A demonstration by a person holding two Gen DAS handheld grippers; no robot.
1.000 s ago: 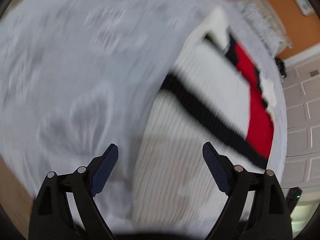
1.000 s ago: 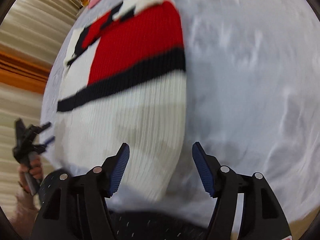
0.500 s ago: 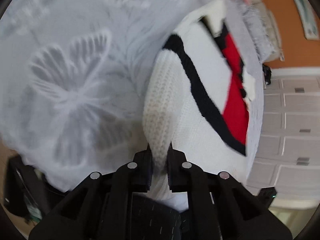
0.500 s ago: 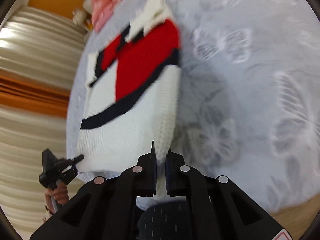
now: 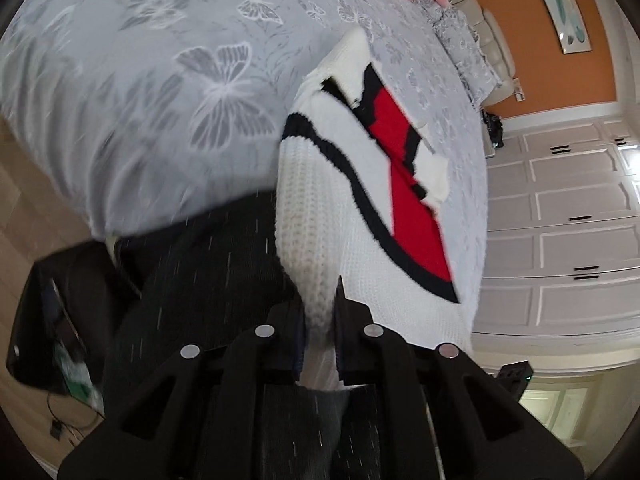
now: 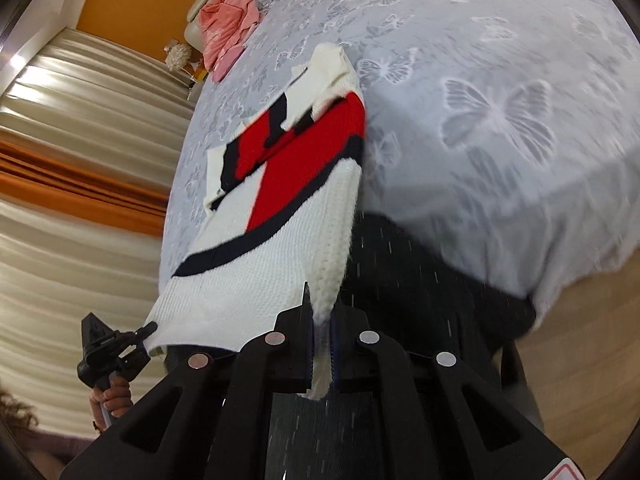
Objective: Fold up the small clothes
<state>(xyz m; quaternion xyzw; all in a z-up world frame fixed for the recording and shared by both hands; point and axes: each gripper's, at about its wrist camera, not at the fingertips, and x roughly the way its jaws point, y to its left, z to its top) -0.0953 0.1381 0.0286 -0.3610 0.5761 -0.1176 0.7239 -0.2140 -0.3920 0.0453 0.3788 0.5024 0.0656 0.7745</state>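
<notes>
A small white knit sweater (image 5: 320,200) with a red block and black stripes lies on the grey butterfly bedspread (image 5: 160,80), its bottom hem lifted off the near edge. My left gripper (image 5: 318,336) is shut on one bottom corner of the hem. My right gripper (image 6: 320,340) is shut on the other bottom corner of the sweater (image 6: 260,264). The left gripper also shows in the right wrist view (image 6: 150,330), shut on the hem. The sweater's collar end rests far up the bed.
A pink garment (image 6: 228,28) lies near the headboard. The bed's near edge (image 6: 560,280) drops to a wooden floor. The person's dark clothing (image 5: 208,272) is below the grippers. White cabinets (image 5: 560,220) stand beyond the bed; curtains (image 6: 80,140) hang at the other side.
Both grippers closed on the sweater's bottom hem corners and pulled back and up, lifting the hem off the bed's near edge.
</notes>
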